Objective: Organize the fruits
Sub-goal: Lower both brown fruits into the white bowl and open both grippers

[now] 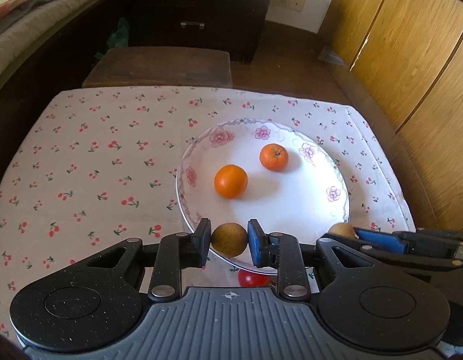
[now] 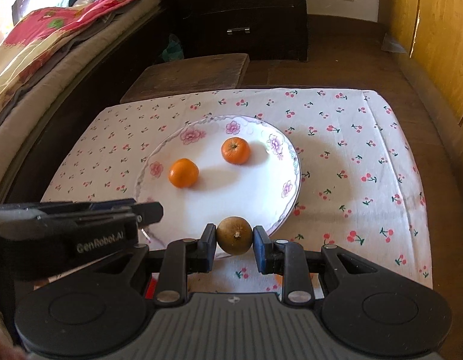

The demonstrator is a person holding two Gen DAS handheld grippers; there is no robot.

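Orange mandarins (image 1: 230, 181), two on plate (image 1: 306, 210); brown fruits, two, one clamped in each claw: left (image 1: 229, 239), right (image 2: 234, 239)

Left tool (image 1: 229, 241) tilted steeply down, jaws closed tight on a small brown fruit (image 1: 229, 239), pads pressing both sides. Right tool (image 2: 235, 239) same pose, also clamped on a brown fruit (image 2: 234, 235) (stem end facing cam). Both tools side by side, close together, each visible at the edge of the other's view.
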